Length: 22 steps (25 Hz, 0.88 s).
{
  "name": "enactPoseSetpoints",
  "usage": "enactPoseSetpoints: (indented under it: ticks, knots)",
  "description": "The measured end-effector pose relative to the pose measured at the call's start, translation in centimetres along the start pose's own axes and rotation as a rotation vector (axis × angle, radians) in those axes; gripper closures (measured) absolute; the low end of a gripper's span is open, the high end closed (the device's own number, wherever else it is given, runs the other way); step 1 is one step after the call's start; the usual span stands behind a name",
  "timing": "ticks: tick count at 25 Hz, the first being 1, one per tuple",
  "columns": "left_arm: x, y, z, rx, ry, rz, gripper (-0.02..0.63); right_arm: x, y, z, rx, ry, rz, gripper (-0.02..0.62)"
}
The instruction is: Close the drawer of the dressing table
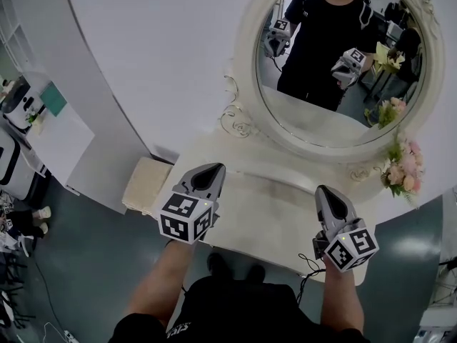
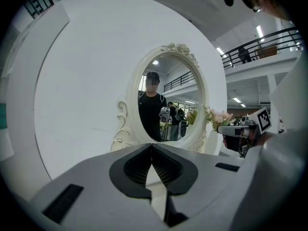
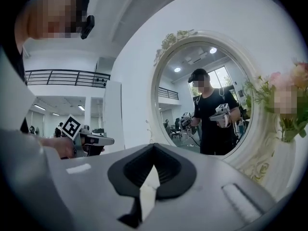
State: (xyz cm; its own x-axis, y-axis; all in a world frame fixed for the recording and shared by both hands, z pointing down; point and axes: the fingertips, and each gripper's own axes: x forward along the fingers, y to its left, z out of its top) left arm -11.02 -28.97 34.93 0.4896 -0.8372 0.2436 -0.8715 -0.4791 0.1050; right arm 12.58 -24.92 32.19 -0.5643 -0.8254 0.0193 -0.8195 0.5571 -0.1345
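The white dressing table (image 1: 275,216) stands against a curved white wall, its oval mirror (image 1: 335,63) facing me. No drawer front shows in any view; the table's front edge is hidden under my arms and body. My left gripper (image 1: 211,168) hovers over the table's left front part, jaws shut and empty. My right gripper (image 1: 326,191) hovers over the right front part, also shut on nothing. In the left gripper view the shut left gripper (image 2: 151,146) points at the mirror (image 2: 166,100). In the right gripper view the shut right gripper (image 3: 154,146) points at the mirror (image 3: 207,95).
A vase of pink flowers (image 1: 403,166) stands at the table's right end. A cream padded stool (image 1: 146,184) sits left of the table. A white desk (image 1: 61,138) with devices stands further left. The floor is dark grey-green.
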Motion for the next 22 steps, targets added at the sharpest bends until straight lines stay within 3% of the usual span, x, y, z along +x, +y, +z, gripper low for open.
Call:
enactPoseSetpoints:
  ticks: [22]
  knots:
    - [0.2,1.1,-0.3,0.002,-0.008,0.009,0.598,1.9,1.4,-0.7,-0.004,0.019,0.032,0.588]
